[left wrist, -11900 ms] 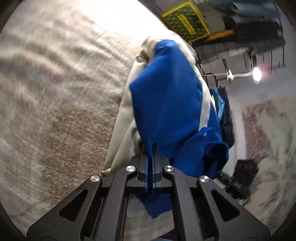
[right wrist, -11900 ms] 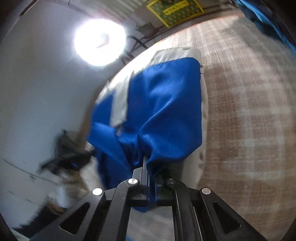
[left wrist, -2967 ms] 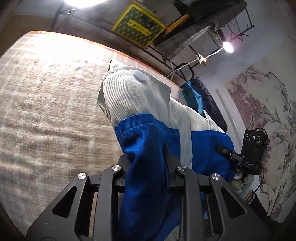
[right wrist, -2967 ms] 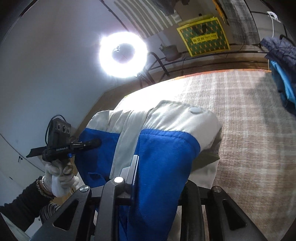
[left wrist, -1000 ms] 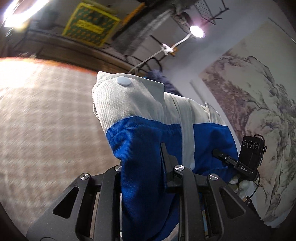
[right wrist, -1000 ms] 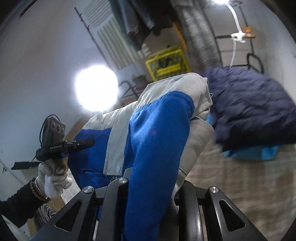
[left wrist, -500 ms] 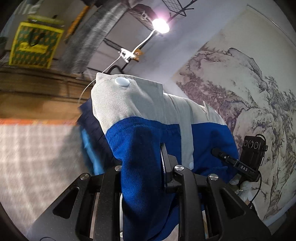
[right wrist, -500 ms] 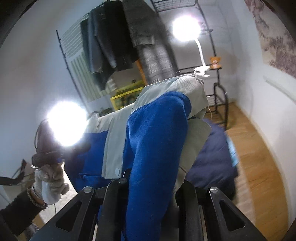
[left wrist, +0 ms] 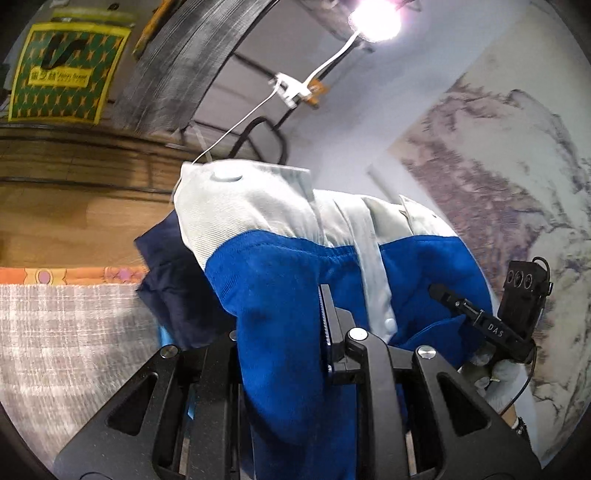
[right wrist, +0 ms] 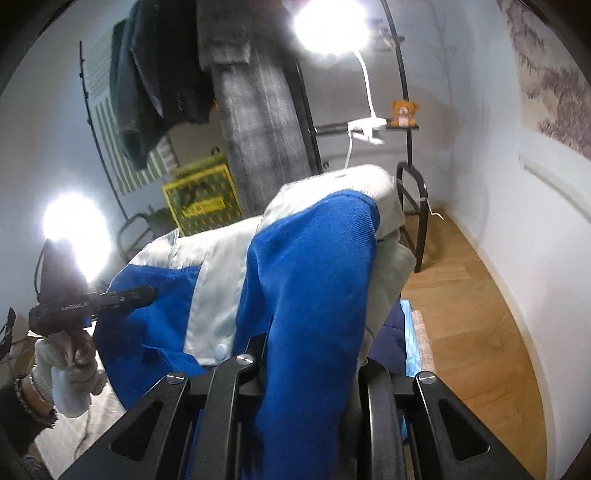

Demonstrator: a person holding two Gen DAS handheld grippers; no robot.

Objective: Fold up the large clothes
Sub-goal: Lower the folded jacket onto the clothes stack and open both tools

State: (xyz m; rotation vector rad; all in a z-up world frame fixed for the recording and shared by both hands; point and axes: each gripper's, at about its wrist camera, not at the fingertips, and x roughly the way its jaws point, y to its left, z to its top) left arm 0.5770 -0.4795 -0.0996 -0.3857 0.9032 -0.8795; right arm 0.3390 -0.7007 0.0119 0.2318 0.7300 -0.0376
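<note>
A folded blue and light-grey jacket hangs between my two grippers, off the bed. My left gripper is shut on a thick fold of its blue cloth, which drapes over and hides one finger. In the right wrist view the same jacket bulges over my right gripper, shut on the opposite end of the fold. Each view shows the other gripper at the jacket's far side: the right gripper in a gloved hand, and the left gripper.
A dark navy garment lies at the edge of the plaid bed cover. Beyond it are wooden floor, a black clothes rack with hanging clothes, a yellow-green bag and bright lamps.
Both grippers have swung the jacket sideways from over the plaid bed toward its edge with the navy garment, rack and floor. Both grips on the jacket stay the same.
</note>
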